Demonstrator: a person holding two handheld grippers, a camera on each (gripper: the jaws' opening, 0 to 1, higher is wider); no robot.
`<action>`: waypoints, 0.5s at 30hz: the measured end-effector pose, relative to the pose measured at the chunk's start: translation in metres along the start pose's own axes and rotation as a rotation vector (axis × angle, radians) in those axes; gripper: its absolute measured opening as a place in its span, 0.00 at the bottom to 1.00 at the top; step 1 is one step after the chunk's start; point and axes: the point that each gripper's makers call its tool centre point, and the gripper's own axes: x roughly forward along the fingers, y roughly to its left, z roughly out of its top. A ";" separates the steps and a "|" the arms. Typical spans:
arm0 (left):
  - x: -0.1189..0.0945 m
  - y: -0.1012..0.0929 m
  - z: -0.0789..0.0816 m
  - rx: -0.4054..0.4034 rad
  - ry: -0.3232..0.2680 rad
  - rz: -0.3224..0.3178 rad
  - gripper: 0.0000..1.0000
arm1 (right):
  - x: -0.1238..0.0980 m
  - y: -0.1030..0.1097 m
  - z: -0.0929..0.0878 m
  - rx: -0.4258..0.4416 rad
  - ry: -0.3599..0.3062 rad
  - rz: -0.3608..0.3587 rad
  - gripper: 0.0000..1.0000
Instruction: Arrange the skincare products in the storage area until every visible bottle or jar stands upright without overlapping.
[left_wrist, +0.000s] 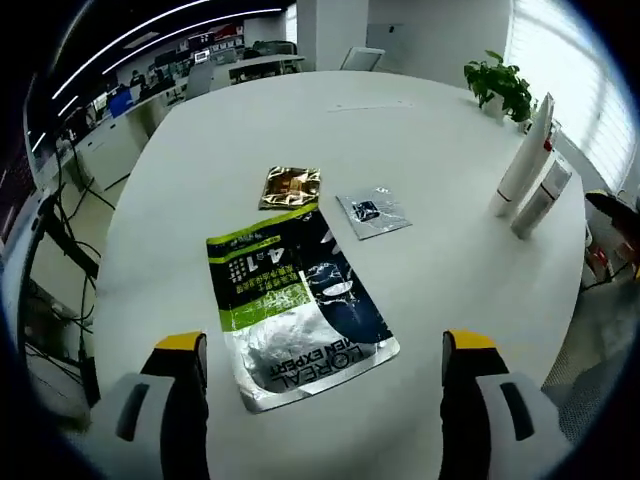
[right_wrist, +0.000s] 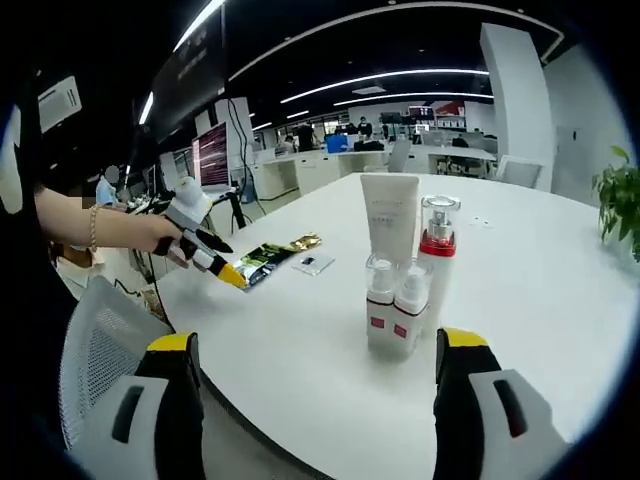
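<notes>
Four bottles (right_wrist: 405, 290) stand upright, clustered on the white tabletop (right_wrist: 520, 290) just ahead of the released right tongs (right_wrist: 318, 400). Left tongs (left_wrist: 325, 400), also released, hover over a flat sachet (left_wrist: 295, 300), with two smaller packets (left_wrist: 290, 187) beyond.

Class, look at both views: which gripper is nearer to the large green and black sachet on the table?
Left. The left gripper hovers right over the sachet, jaws either side of its near end. The right gripper faces the upright bottles, with the sachet far off to its left.
</notes>
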 end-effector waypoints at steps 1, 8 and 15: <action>0.001 -0.001 -0.001 0.000 0.001 -0.002 0.90 | 0.000 0.000 0.000 0.001 0.002 0.000 0.98; 0.019 0.010 -0.005 -0.020 0.053 0.018 0.89 | 0.001 -0.003 -0.003 0.011 0.010 -0.010 0.98; 0.022 0.015 -0.002 -0.056 0.073 0.062 0.86 | 0.003 0.000 -0.005 0.007 0.026 -0.003 0.98</action>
